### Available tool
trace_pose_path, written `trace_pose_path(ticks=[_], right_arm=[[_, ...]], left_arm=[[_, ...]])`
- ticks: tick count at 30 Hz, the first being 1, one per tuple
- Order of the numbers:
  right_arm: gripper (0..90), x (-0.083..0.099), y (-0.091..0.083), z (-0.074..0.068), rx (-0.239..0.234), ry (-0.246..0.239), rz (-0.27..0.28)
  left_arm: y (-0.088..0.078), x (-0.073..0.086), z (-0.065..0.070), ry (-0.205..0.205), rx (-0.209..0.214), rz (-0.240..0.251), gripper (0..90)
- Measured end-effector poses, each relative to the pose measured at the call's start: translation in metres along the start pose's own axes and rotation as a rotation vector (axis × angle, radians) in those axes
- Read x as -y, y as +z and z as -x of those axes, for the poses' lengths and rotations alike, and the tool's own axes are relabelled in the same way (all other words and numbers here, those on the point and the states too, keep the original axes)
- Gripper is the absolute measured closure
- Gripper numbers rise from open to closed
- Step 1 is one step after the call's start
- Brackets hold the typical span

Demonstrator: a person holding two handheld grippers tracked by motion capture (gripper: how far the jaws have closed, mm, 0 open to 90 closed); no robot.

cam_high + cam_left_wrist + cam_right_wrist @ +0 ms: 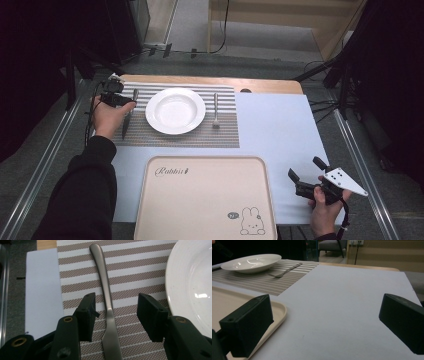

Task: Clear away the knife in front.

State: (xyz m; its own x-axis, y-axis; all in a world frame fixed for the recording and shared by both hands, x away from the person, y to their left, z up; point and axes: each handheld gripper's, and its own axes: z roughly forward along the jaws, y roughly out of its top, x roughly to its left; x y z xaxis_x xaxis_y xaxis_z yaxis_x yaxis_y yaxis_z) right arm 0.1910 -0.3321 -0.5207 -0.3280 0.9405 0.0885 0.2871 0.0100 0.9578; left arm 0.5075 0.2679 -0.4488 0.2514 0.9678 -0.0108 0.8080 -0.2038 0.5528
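Observation:
A matte metal knife lies on the striped placemat, left of a white plate. My left gripper points down over it, one jaw on each side of the handle. There is a gap between each pad and the metal, so it is open. In the high view the left gripper sits over the knife at the placemat's left edge. A fork lies right of the plate. My right gripper hovers open and empty at the right of the beige tray.
The beige tray with a rabbit print sits at the table's front, on a pale blue mat. The plate's rim is close to the left gripper's right jaw. Bare mat lies ahead of the right gripper.

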Motion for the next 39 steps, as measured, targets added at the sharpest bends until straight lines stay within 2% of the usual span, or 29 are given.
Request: trace_pose_path(ticks=[4, 7, 11, 13, 15, 17, 20, 23, 26, 31, 33, 36, 39], right_arm=[[0.0, 0.000, 0.000, 0.000, 0.001, -0.001, 0.000], [0.0, 0.000, 0.001, 0.000, 0.001, 0.002, -0.002], [0.0, 0.000, 0.000, 0.000, 0.002, 0.003, -0.002], [0.0, 0.000, 0.000, 0.001, 0.000, 0.007, -0.001], [0.0, 0.000, 0.000, 0.000, 0.002, 0.004, -0.001], [0.0, 0.000, 0.000, 0.000, 0.002, 0.004, -0.002], [0.0, 0.000, 0.000, 0.000, 0.004, 0.003, -0.002], [0.0, 0.000, 0.000, 0.000, 0.007, 0.007, -0.003], [0.0, 0.000, 0.000, 0.000, 0.009, 0.013, -0.004], [0.0, 0.000, 0.000, 0.000, 0.009, 0.015, -0.006], [0.0, 0.000, 0.000, 0.000, 0.009, 0.017, -0.005], [0.0, 0.000, 0.000, 0.000, 0.010, 0.017, -0.007], [0.0, 0.000, 0.000, 0.000, 0.009, 0.014, -0.006]], left_arm=[[0.009, -0.001, -0.001, -0.011, 0.011, 0.007, 55.2], [0.017, -0.001, -0.001, -0.004, -0.018, -0.028, 58.5], [0.026, 0.001, -0.003, -0.008, -0.023, -0.044, 63.2], [0.030, 0.002, -0.001, -0.005, -0.041, -0.049, 65.8], [0.033, 0.003, 0.000, -0.017, -0.020, -0.047, 67.3], [0.035, 0.004, 0.001, -0.007, -0.035, -0.049, 68.3], [0.035, 0.003, 0.001, -0.019, -0.043, -0.051, 69.7], [0.036, 0.003, 0.004, 0.001, -0.066, -0.059, 68.3], [0.036, 0.004, 0.003, -0.018, -0.057, -0.055, 68.2], [0.036, 0.003, 0.006, -0.011, -0.078, -0.068, 69.0], [0.036, 0.002, 0.006, -0.025, -0.079, -0.073, 70.2], [0.036, 0.002, 0.007, -0.011, -0.076, -0.074, 78.5], [0.035, 0.003, 0.012, 0.029, -0.108, -0.093, 79.6]])
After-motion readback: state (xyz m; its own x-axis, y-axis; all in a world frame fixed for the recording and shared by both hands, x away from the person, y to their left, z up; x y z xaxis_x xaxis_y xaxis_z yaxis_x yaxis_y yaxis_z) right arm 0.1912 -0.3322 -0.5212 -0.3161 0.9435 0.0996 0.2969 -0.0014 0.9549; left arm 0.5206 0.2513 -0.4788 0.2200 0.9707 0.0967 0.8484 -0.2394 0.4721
